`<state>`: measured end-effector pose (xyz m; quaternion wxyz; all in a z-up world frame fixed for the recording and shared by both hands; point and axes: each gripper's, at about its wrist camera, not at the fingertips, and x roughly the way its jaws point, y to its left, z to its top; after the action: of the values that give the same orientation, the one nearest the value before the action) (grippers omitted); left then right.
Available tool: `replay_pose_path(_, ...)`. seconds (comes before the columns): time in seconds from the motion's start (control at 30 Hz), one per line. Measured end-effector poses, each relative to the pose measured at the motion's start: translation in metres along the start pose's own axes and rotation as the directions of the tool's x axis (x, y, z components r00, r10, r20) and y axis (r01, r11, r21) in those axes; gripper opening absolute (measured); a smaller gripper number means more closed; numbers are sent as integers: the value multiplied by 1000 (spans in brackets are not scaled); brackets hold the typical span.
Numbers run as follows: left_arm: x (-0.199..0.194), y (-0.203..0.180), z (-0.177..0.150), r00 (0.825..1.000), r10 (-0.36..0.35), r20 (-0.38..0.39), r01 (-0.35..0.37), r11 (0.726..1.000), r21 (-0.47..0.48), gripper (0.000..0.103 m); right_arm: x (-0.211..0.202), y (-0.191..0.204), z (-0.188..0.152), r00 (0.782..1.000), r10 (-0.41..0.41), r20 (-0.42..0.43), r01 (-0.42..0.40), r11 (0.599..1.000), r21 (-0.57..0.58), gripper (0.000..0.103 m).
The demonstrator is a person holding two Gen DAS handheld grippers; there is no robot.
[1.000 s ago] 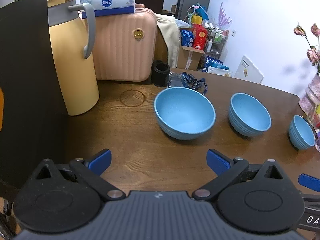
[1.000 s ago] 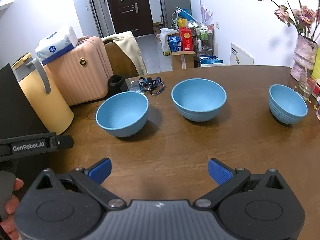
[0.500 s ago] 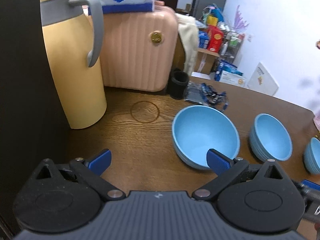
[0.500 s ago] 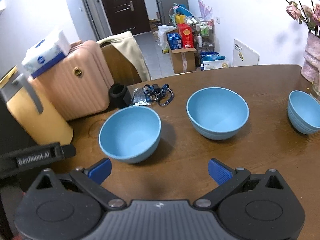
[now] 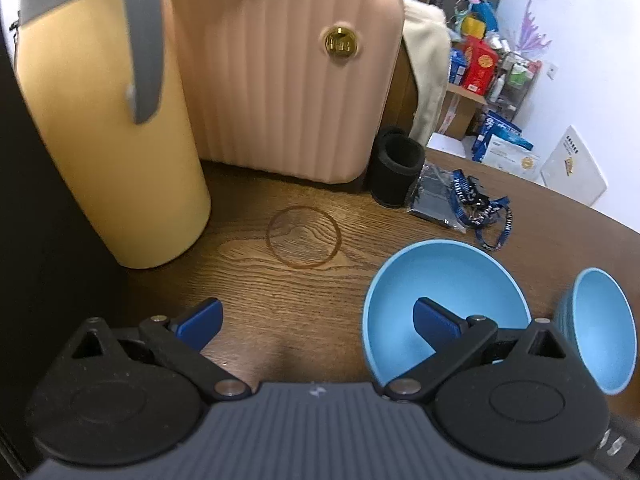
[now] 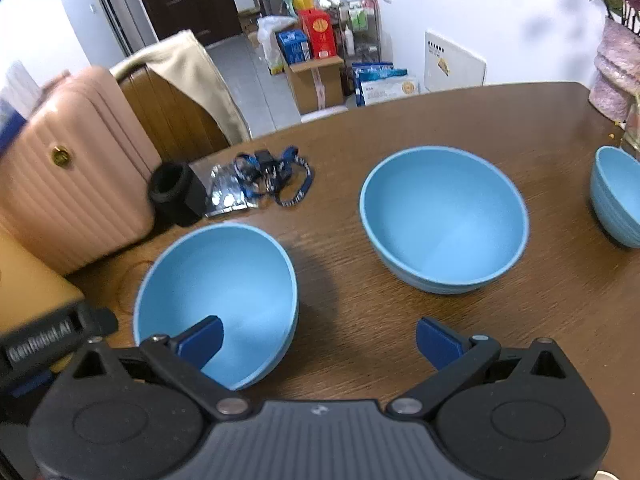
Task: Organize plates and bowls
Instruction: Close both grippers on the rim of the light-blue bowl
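both tongs point(image 5: 316, 314) point(image 6: 318, 336) gape wide near blue bowls point(image 6: 444, 216); left reads "genrobot.ai" point(image 6: 38, 340).

White lettering "GenRobot.AI" stands on a black gripper bar point(image 6: 44, 340) at the left edge of the right wrist view. Print on the blue lanyard point(image 5: 476, 204) and the distant boxes is too small to read.
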<state>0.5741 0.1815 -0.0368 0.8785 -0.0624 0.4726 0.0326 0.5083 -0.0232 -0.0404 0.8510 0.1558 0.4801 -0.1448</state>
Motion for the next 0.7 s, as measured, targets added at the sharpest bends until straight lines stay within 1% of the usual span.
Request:
replay_pose_path(0.17, 27, -9, 4, 999, 14, -32, -14, 1000, -3, 103, 26, 10, 2, 999, -24, -23, 24, 1000, 3, 101)
replay_pose_path(0.23, 36, -12, 5, 999, 10, -43, -10, 1000, 0, 103, 35, 14, 3, 999, -26, -33, 26, 1000, 5, 97)
replay_pose_path(0.3, 43, -15, 7, 999, 9, -52, -9, 1000, 9, 103, 45, 18, 4, 999, -25, -45, 25, 1000, 2, 95)
replay_pose_path(0.37, 50, -17, 7, 998, 8, -59, -8, 1000, 11, 100, 52, 23, 5, 999, -24, -46, 24, 1000, -5, 93)
replay_pose_path(0.4, 52, -19, 7, 998, 6, -64, -6, 1000, 10, 98, 55, 24, 6, 999, -23, -47, 22, 1000, -10, 90)
replay_pose_path(0.47, 59, -23, 6, 997, -1, -80, 2, 1000, 12, 88, 62, 28, 6, 999, -20, -49, 19, 1000, -16, 84)
replay_pose_path(0.5, 63, -25, 5, 996, -7, -89, 8, 1000, 14, 85, 65, 29, 7, 998, -22, -51, 21, 1000, -16, 80)
replay_pose_path(0.53, 65, -27, 4, 995, -15, -97, 16, 1000, 14, 79, 69, 30, 7, 998, -23, -56, 22, 1000, -13, 72)
replay_pose_path(0.57, 68, -28, 3, 994, -20, -103, 22, 1000, 13, 75, 72, 30, 7, 998, -21, -61, 21, 1000, -9, 69)
replay_pose_path(0.6, 71, -28, 3, 994, -25, -109, 26, 1000, 12, 73, 75, 30, 7, 998, -14, -66, 14, 1000, -2, 64)
replay_pose_path(0.63, 73, -29, 3, 993, -29, -112, 31, 999, 12, 68, 77, 30, 7, 998, -9, -69, 9, 1000, 3, 57)
replay_pose_path(0.67, 76, -28, 2, 993, -34, -116, 35, 999, 11, 63, 79, 30, 7, 997, -7, -72, 8, 1000, 6, 54)
replay_pose_path(0.7, 78, -28, 3, 992, -38, -121, 39, 999, 8, 60, 82, 30, 6, 997, -5, -76, 5, 1000, 6, 48)
